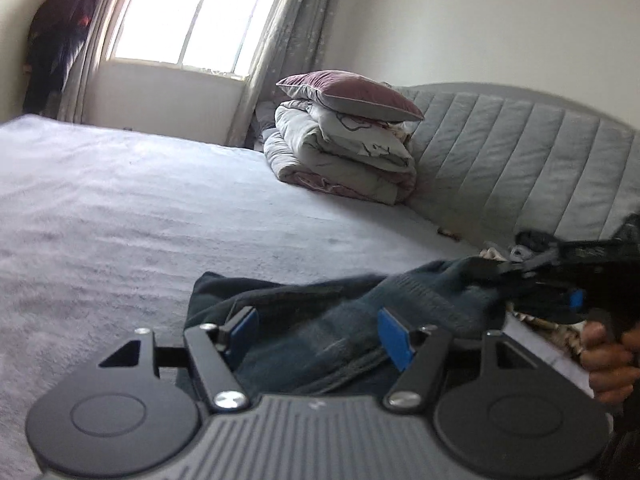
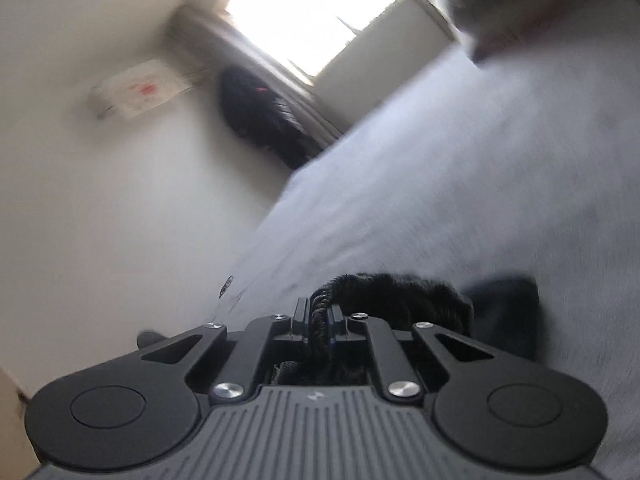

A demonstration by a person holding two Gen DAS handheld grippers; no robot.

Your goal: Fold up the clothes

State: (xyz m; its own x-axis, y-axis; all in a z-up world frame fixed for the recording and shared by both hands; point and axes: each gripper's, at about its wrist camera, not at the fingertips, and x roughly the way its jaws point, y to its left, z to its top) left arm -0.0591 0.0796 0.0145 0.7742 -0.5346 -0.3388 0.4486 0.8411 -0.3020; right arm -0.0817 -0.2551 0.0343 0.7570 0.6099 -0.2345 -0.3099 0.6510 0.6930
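A dark blue-black garment (image 1: 320, 320) lies bunched on the pale bed (image 1: 160, 208) near the front of the left wrist view. My left gripper (image 1: 320, 334) hovers over it, open, blue pads wide apart with cloth below them but not pinched. At the right of that view my right gripper (image 1: 504, 270) is shut on the garment's ribbed edge, with a hand (image 1: 608, 356) on its handle. In the tilted, blurred right wrist view my right gripper (image 2: 319, 318) pinches a dark ribbed fold of the garment (image 2: 400, 296), which trails off to the right.
A stack of folded quilts (image 1: 340, 160) with a mauve pillow (image 1: 352, 92) sits at the padded grey headboard (image 1: 520, 152). Loose small clothes (image 1: 520, 248) lie by the headboard. A window (image 1: 200, 16) with curtains and a dark hanging coat (image 1: 56, 40) stand beyond the bed.
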